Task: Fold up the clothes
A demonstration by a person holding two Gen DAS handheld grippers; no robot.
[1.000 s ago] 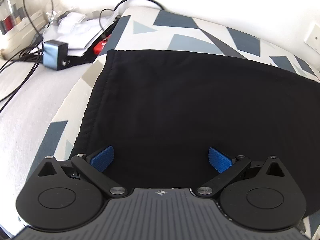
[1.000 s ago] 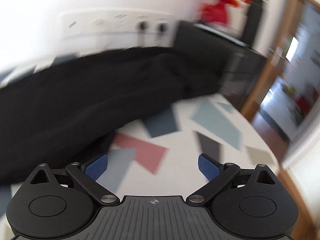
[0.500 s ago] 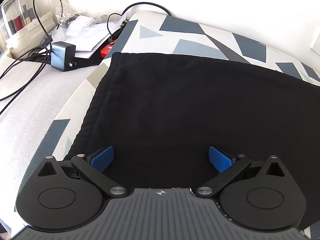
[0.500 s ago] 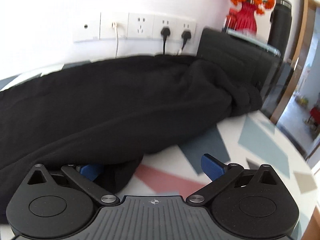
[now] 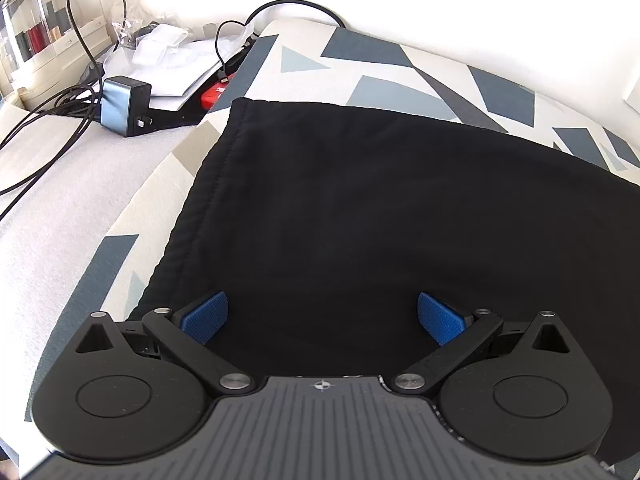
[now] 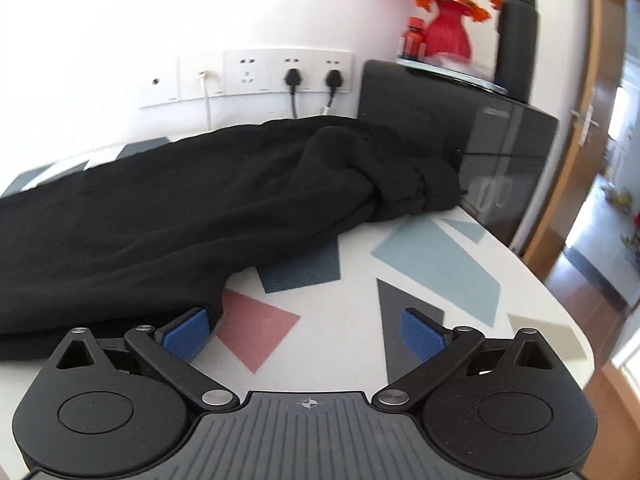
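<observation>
Black trousers [image 5: 360,216] lie flat on a patterned table cover [image 5: 360,60], the waistband [image 5: 208,184] along their left edge. My left gripper [image 5: 322,316] hovers open over the near part of the waist end, nothing between its blue pads. In the right wrist view the trouser legs [image 6: 200,208] stretch toward the wall, with the cuffs [image 6: 404,184] bunched against a black appliance. My right gripper [image 6: 304,334] is open over the bare cover just right of the trousers' near edge; its left pad [image 6: 188,334] sits right at the fabric.
A charger block [image 5: 124,106], cables [image 5: 48,120], papers and a red item [image 5: 214,94] lie at the far left. A black appliance [image 6: 460,136] carrying a red vase [image 6: 446,36] and a dark flask [image 6: 516,36] stands by wall sockets [image 6: 248,76]. The table's rounded edge [image 6: 560,304] drops off at right.
The right wrist view swung from the doorway side back toward the wall and steadied, then eased right off the fabric. The left gripper drew back slightly; both stayed open.
</observation>
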